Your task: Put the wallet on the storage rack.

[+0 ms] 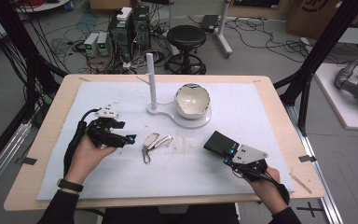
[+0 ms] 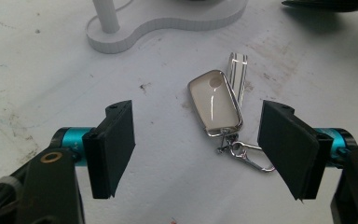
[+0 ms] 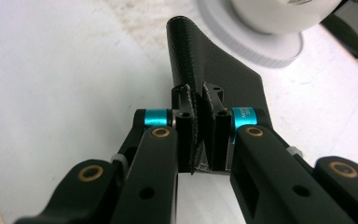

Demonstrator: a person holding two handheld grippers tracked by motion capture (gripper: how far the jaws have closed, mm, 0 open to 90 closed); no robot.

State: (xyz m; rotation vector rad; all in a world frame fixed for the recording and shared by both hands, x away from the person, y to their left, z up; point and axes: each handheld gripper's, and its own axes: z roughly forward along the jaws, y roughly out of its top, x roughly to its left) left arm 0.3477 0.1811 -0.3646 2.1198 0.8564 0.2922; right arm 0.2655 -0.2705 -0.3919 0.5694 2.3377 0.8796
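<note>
A silver key fob (image 1: 151, 140) (image 2: 214, 102) with a pale face, a striped tag and a clip lies flat on the white mat. My left gripper (image 1: 129, 139) (image 2: 198, 112) hovers just left of it, jaws open wide on either side of the fob without touching it. At the front right, my right gripper (image 1: 229, 154) (image 3: 200, 126) is shut on the near edge of a black textured wallet (image 1: 219, 143) (image 3: 205, 60). The wallet sticks out away from the jaws, slightly raised above the mat.
A white stand (image 1: 186, 120) (image 2: 135, 35) with an upright post (image 1: 151, 79) holds a tilted white bowl (image 1: 192, 100) at the mat's back centre. The white mat (image 1: 261, 112) covers most of the wooden table. A wooden stick (image 1: 300, 183) lies at the front right corner.
</note>
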